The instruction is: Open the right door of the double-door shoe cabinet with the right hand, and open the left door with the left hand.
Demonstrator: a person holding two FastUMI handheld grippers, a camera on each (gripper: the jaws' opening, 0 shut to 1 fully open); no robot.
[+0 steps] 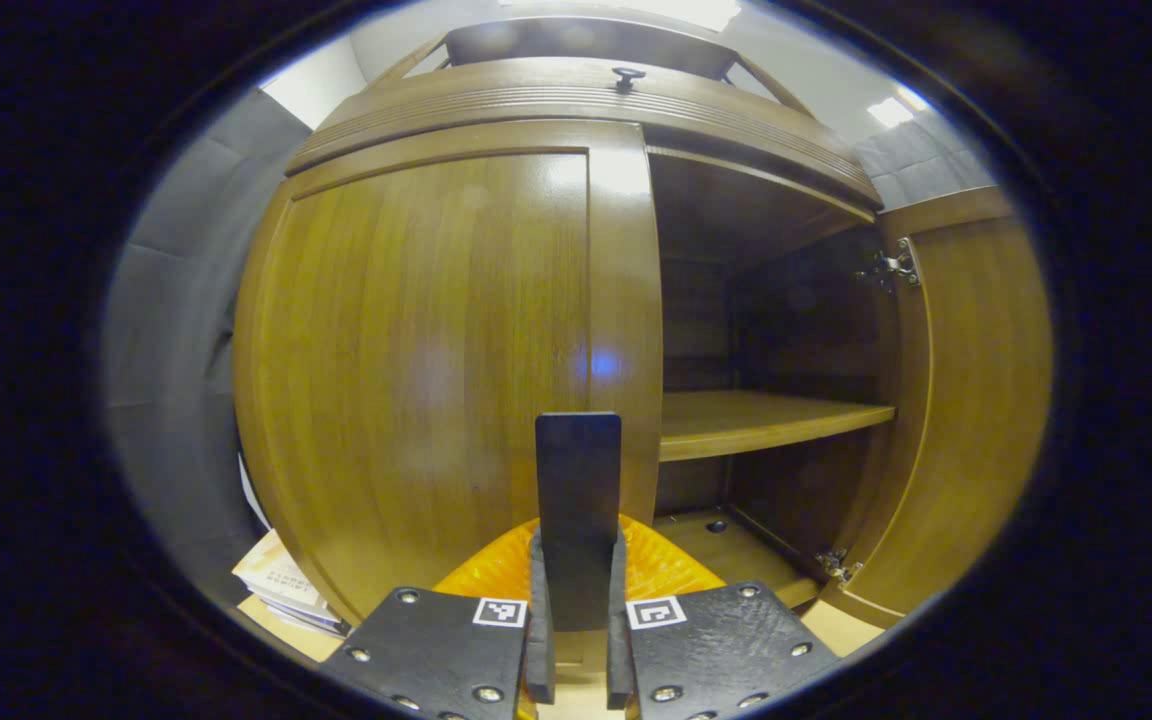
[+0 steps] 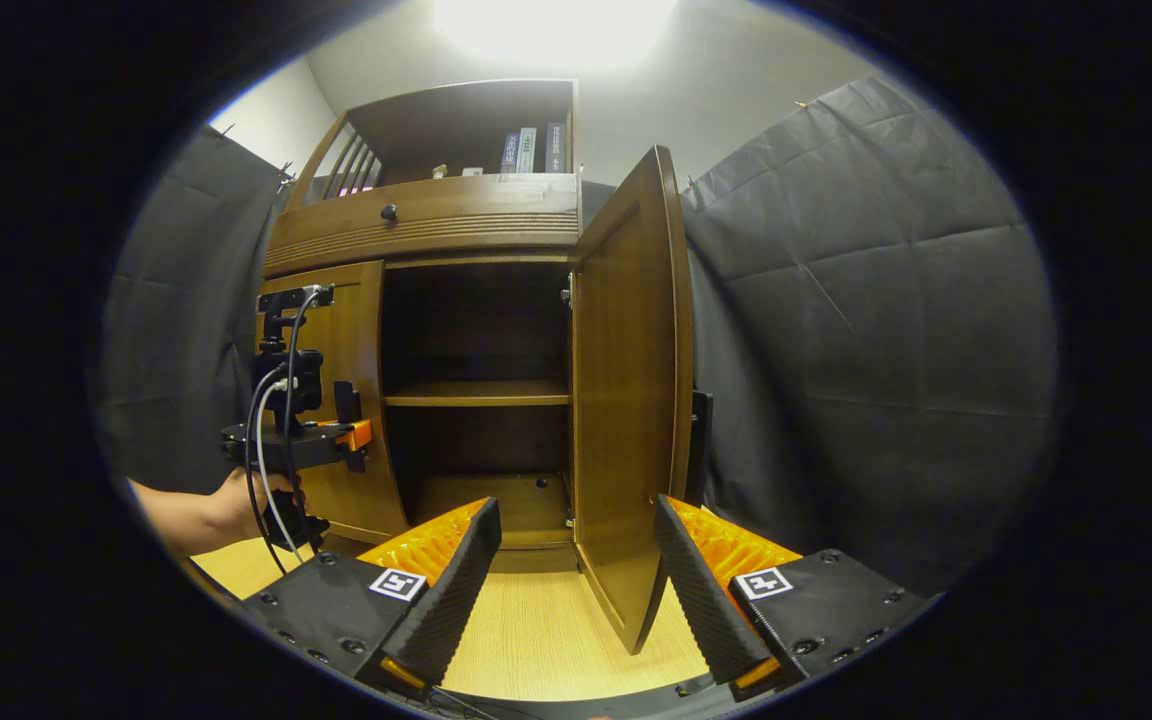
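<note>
Right brown wooden cabinet door (image 2: pixel 626 400) stands open; right tongs (image 2: pixel 571 580) spread, apart from it. Left tongs (image 1: pixel 578 600) pinch the closed left door's (image 1: pixel 436 370) dark handle (image 1: pixel 578 500). Next: pull outward.

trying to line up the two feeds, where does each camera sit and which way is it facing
Left gripper view: rides the left gripper, close against the closed left door; its fingers clamp the door's dark handle.
Right gripper view: rides the right gripper, farther back, facing the cabinet; fingers apart around the open right door.
Shared: both doors, the shelf.
</note>
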